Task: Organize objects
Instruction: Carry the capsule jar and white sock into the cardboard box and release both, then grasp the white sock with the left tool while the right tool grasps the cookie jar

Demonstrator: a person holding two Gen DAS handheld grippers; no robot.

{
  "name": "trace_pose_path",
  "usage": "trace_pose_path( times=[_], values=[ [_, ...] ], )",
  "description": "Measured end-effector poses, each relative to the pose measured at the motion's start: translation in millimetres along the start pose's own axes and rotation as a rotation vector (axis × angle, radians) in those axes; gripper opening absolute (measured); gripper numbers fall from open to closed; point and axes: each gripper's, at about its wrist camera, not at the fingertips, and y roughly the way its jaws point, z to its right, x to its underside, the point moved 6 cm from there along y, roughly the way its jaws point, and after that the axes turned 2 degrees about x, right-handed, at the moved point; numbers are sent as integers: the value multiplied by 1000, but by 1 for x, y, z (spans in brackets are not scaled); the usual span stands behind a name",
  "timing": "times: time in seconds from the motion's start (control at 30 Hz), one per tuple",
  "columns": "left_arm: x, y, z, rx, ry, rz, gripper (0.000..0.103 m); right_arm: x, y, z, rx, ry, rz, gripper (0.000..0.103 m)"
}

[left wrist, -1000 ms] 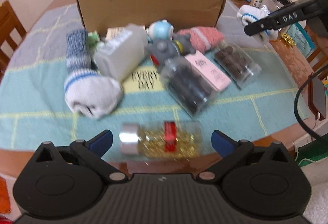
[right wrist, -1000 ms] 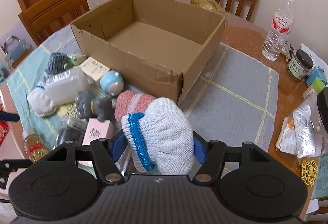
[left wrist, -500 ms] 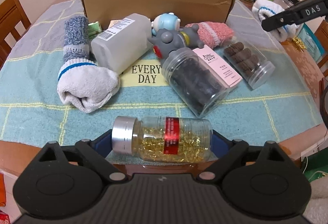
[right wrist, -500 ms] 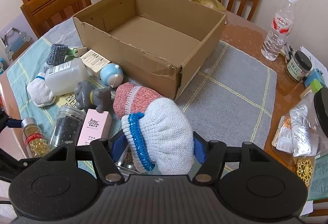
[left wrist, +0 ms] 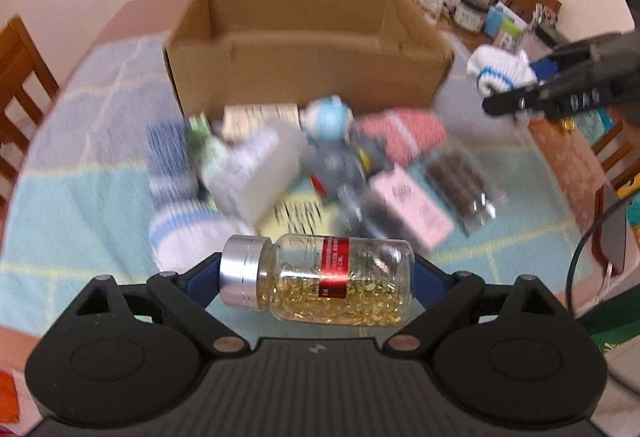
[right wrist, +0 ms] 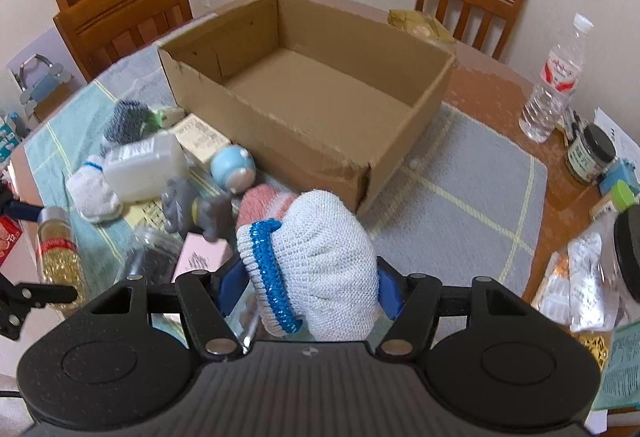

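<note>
Low in the left wrist frame, a capsule bottle [left wrist: 320, 279] is clamped end to end, clear of the desk [left wrist: 72, 229], by the left hand-held gripper [left wrist: 316, 277]. The right hand-held gripper [right wrist: 310, 285] is closed on a rolled white sock [right wrist: 316, 265]. Both should be carried level over the cardboard box [right wrist: 404, 141] rim, apparently empty, and released low.

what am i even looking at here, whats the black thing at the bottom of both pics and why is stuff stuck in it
Each black shape is a hand-held two-finger gripper, and a camera on it looks forward along the fingers. One picture comes from the left gripper, which grips a bottle of golden capsules lengthwise. The other comes from the right gripper, shut on a rolled white sock with a blue band. Ahead lies a table with a cloth, an open, empty cardboard box and a clutter of socks, jars, small boxes and toys waiting beside it.
</note>
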Motion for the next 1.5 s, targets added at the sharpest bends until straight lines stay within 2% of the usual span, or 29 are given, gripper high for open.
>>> trace_pose_path(
  times=[0.3, 0.43, 0.6, 0.67, 0.77, 0.9, 1.17, 1.33, 1.4, 1.5],
  values=[
    [-114, -14, -23, -35, 70, 128, 94, -63, -8, -8, -8, -21, 113, 70],
    [-158, 5, -32, -31, 79, 157, 94, -92, 4, -4, -2, 18, 126, 70],
    [-192, 44, -40, -24, 76, 142, 94, -115, 29, 0, 20, 82, 116, 72],
    [-198, 58, -43, -33, 61, 130, 95, -117, 42, 1, 36, 110, 96, 77],
    [-203, 72, -51, -26, 32, 108, 97, -116, 53, 4, 62, 144, 78, 92],
    [-208, 73, -60, -35, 31, 124, 100, -116, 52, 12, 95, 172, 86, 100],
    [-217, 57, -63, -72, 61, 148, 101, -114, 28, 20, 138, 199, 123, 103],
    [-198, 41, -59, -82, 80, 178, 102, -104, 14, 8, 144, 161, 153, 103],
    [-187, 34, -60, -110, 48, 186, 102, -95, 10, 5, 154, 158, 174, 103],
    [-164, 24, -58, -60, 31, 179, 102, -77, 6, 0, 134, 176, 167, 103]
  ],
)
